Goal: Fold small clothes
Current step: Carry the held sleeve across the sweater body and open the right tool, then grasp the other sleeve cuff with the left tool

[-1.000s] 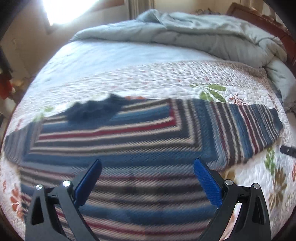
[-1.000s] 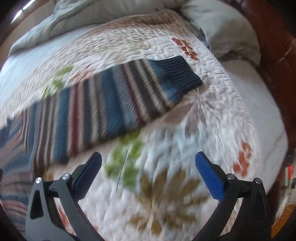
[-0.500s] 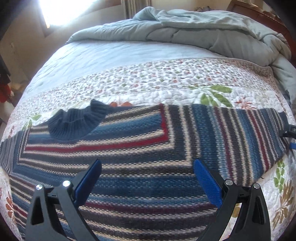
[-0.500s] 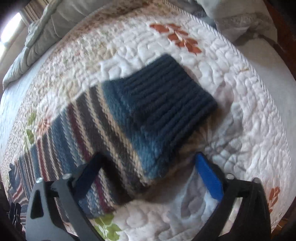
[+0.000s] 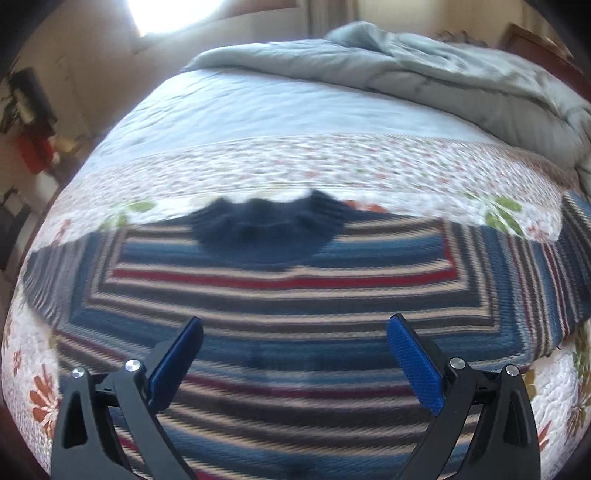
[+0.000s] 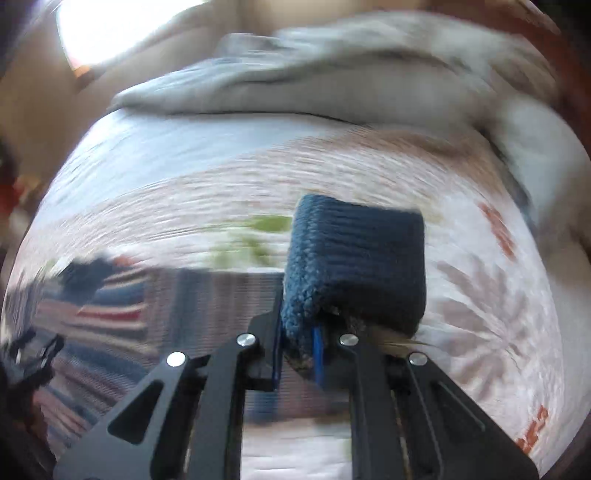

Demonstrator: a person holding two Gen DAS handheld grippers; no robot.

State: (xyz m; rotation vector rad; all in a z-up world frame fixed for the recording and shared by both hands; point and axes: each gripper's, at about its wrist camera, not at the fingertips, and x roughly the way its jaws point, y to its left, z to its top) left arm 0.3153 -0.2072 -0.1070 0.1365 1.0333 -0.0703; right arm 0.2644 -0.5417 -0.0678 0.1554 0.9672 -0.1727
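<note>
A striped knit sweater (image 5: 295, 306) in blue, red, cream and grey lies flat on the bed, its dark blue collar (image 5: 266, 229) toward the far side. My left gripper (image 5: 295, 354) hovers open over the sweater's body, with nothing between its blue pads. In the right wrist view my right gripper (image 6: 299, 354) has its jaws closing on the dark blue ribbed sleeve cuff (image 6: 358, 258). The pads press on the cuff, which stands up off the quilt. The sweater's body (image 6: 110, 306) shows blurred at the left of that view.
The bed carries a floral quilt (image 5: 295, 166) and a pale blue sheet (image 5: 258, 107) beyond it. A bunched grey duvet (image 5: 424, 74) lies at the far side. A wooden headboard (image 5: 535, 40) rises at the right, and a bright window (image 5: 173, 14) is at the back.
My right gripper went from wide open over the quilt to shut on the sleeve cuff and lifted it. My left gripper slid left along the sweater, so the collar now sits centred ahead of it.
</note>
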